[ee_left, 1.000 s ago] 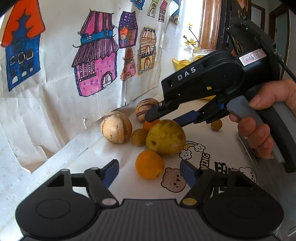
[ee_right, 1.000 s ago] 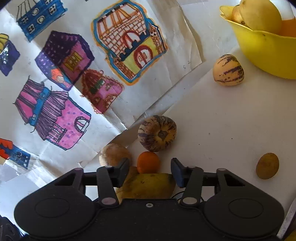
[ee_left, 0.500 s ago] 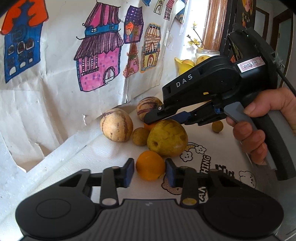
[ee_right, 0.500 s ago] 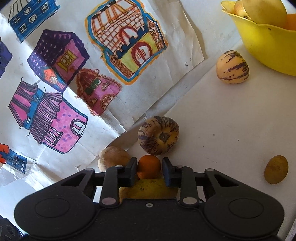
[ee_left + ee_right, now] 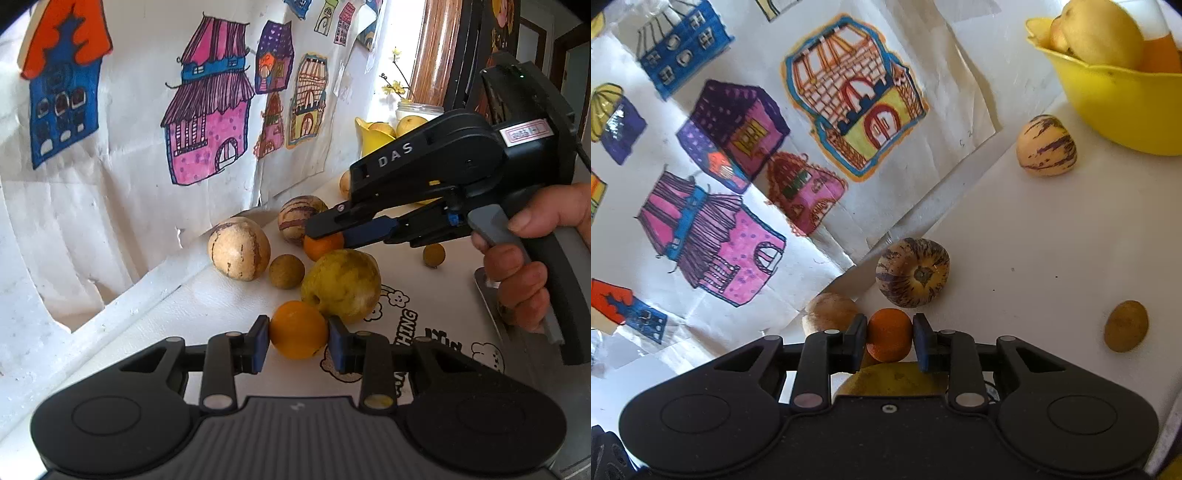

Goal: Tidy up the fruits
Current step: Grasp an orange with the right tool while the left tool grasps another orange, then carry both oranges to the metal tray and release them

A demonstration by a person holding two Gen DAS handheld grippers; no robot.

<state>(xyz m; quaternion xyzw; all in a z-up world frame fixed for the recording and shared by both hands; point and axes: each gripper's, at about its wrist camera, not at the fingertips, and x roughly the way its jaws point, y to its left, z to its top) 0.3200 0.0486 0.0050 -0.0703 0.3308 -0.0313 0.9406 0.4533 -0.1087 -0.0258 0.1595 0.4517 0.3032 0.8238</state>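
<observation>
I note a near orange [image 5: 297, 329] on the white table, clamped between my left gripper [image 5: 297, 345] pads, touching a large yellow-green pear [image 5: 341, 285] behind it. A smaller orange [image 5: 889, 334] sits between my right gripper [image 5: 890, 341] pads. A striped melon [image 5: 912, 272] lies just beyond. A yellow bowl [image 5: 1115, 107] holding fruit stands far right.

House drawings [image 5: 849, 110] behind a cartoon tablecloth [image 5: 454, 295].
</observation>
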